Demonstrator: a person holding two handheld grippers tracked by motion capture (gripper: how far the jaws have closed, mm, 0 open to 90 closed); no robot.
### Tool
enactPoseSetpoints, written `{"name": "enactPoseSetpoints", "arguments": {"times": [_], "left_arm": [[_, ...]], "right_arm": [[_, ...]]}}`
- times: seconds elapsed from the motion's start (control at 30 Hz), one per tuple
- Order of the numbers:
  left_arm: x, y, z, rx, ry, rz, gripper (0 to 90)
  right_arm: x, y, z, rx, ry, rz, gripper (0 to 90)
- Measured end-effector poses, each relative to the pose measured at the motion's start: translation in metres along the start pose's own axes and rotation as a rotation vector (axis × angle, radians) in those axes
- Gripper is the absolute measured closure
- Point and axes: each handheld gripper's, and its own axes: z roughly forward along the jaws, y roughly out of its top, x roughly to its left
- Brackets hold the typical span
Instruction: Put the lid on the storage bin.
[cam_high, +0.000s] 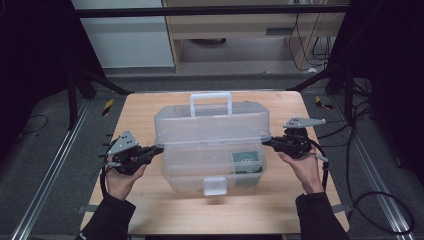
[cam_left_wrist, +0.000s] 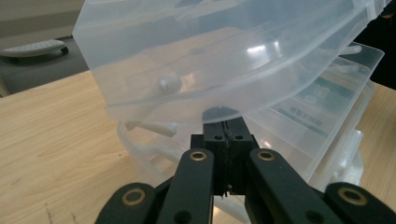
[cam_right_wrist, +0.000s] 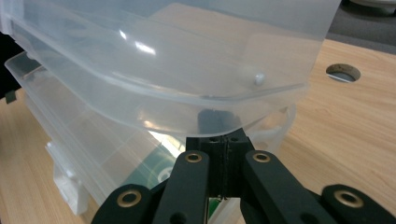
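Note:
A clear plastic toolbox (cam_high: 200, 172) stands mid-table with its lid (cam_high: 210, 127) tilted up off the base and a white handle (cam_high: 210, 102) on top. A green-labelled item (cam_high: 247, 162) lies inside at the right. My left gripper (cam_high: 159, 149) is shut, its tips tucked under the lid's left end (cam_left_wrist: 210, 56). My right gripper (cam_high: 266, 142) is likewise shut under the lid's right end (cam_right_wrist: 187, 56). In the gripper views the jaws (cam_left_wrist: 226, 125) (cam_right_wrist: 223, 140) meet with nothing visible between them, just below the lid's rim and above the base (cam_left_wrist: 327, 121).
The wooden table (cam_high: 140, 115) has bare surface on both sides of the box and in front of its white latch (cam_high: 214, 186). A round cable hole (cam_right_wrist: 343, 72) sits in the tabletop to the right. Black frame bars and cables surround the table.

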Motion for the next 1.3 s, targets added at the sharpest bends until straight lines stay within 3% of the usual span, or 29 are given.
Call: {"name": "enactPoseSetpoints", "arguments": {"times": [0.13,0.27,0.57,0.83,1.03,1.3], "left_arm": [[0.000,-0.003,0.001,0.008,-0.006,-0.001,89.8],[0.000,-0.008,-0.001,0.021,-0.006,-0.001,89.8],[0.004,-0.021,-0.003,0.052,-0.006,-0.031,89.8],[0.007,-0.031,-0.002,0.082,0.006,-0.046,89.8],[0.013,-0.037,-0.001,0.103,0.047,-0.059,89.7],[0.031,-0.052,0.001,0.128,0.120,-0.110,88.3]], "right_arm": [[0.001,-0.004,-0.002,0.008,-0.005,0.006,90.0],[0.005,-0.008,-0.003,0.023,-0.029,-0.020,89.5],[0.007,-0.021,-0.006,0.048,-0.047,-0.038,89.0],[0.008,-0.032,-0.006,0.080,-0.046,-0.027,89.0],[0.006,-0.038,-0.005,0.101,-0.059,-0.016,88.8],[-0.014,-0.053,-0.004,0.120,-0.133,0.037,85.7]]}}
